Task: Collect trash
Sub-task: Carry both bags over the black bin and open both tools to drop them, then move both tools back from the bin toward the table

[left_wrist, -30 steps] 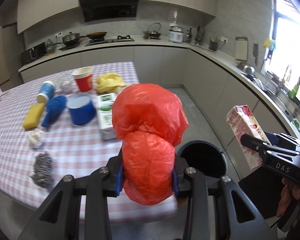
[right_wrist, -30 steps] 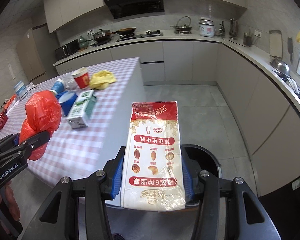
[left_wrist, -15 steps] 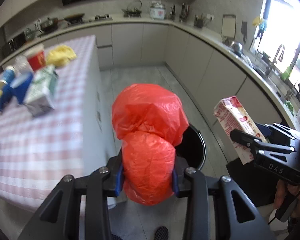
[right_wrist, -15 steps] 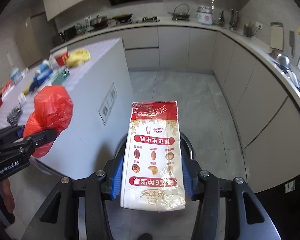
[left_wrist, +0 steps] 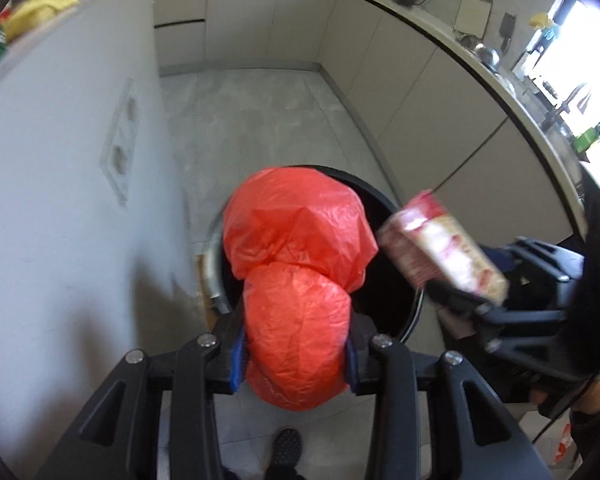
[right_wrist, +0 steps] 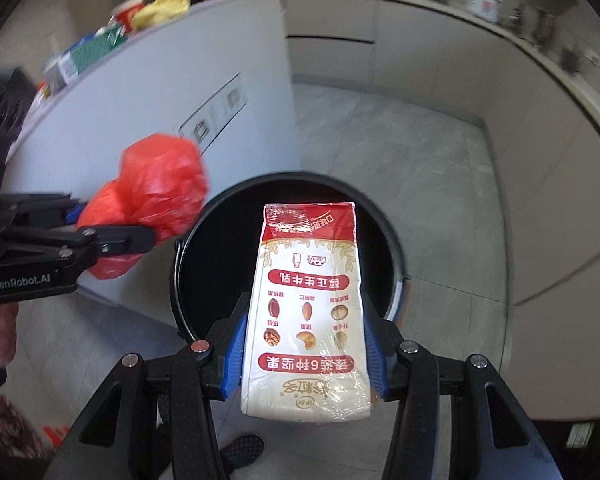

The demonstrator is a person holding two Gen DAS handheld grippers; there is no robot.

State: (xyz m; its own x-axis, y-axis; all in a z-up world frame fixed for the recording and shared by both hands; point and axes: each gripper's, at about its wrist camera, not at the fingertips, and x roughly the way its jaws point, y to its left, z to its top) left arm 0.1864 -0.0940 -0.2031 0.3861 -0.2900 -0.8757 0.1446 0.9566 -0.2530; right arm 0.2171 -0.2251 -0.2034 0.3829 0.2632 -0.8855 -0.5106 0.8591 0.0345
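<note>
Left fingers [left_wrist: 296, 354] easing apart, red bag [left_wrist: 300, 280] still wedged between blue pads, bulging out over black bin [left_wrist: 410, 312]; bag hides most of bin mouth. Right fingers [right_wrist: 305, 354] clamped on milk carton [right_wrist: 306, 300], print upside down, its top end over bin opening; carton blurred in left view. Bin interior dark, contents unreadable. Shoe [left_wrist: 286, 446] half cut off by fingers. Worktop [right_wrist: 148, 36] clutter blurred, mostly out of frame.
</note>
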